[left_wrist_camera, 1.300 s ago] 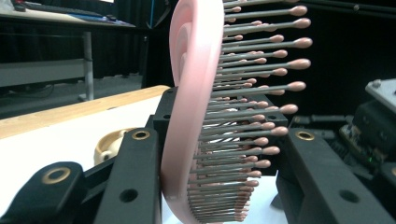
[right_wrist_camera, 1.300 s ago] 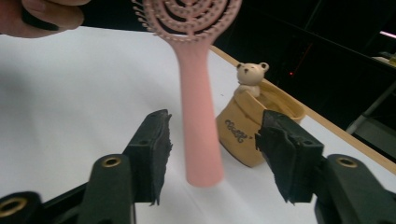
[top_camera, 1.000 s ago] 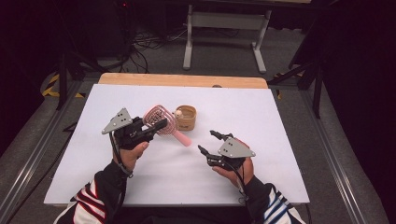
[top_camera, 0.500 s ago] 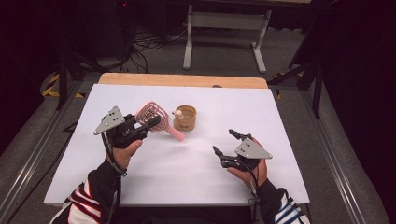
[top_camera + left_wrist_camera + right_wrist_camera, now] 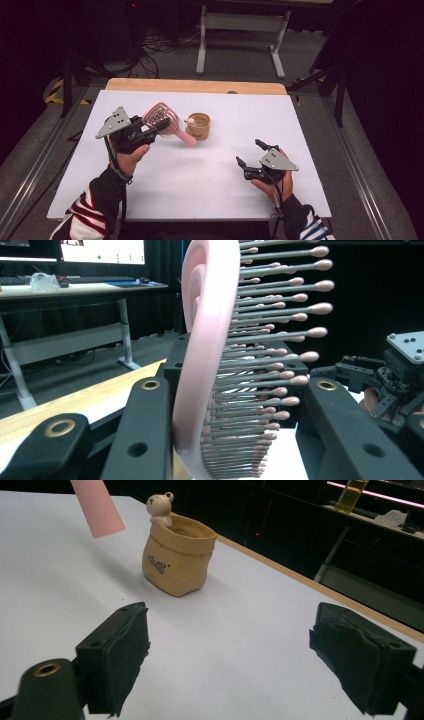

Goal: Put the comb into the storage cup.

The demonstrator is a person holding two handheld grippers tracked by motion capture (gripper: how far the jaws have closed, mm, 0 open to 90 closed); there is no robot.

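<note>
A pink hairbrush [image 5: 162, 119] hangs above the white table top [image 5: 210, 195], handle slanting down to the right. My left gripper [image 5: 159, 127] is shut on its bristled head [image 5: 205, 365], one jaw on the back and one against the bristles. Just right of the handle's end stands a tan sack-shaped pot [image 5: 200, 127] with a small bear figure on its rim [image 5: 161, 505]. My right gripper [image 5: 248, 152] sits low over the table at the front right, apart from the pot [image 5: 177, 560]. Its jaws have just been opening and stand open [image 5: 245, 665] with nothing between them.
A strip of wooden table edge [image 5: 195, 86] runs along the far side. Beyond it are a white desk frame [image 5: 240, 30] and cables on the floor. Metal rails [image 5: 350, 165] flank the table. My right gripper [image 5: 400, 370] shows far off in the left gripper view.
My right gripper has moved to the right, away from the pot and brush, and its jaws have spread wider. My left gripper has risen slightly with the brush.
</note>
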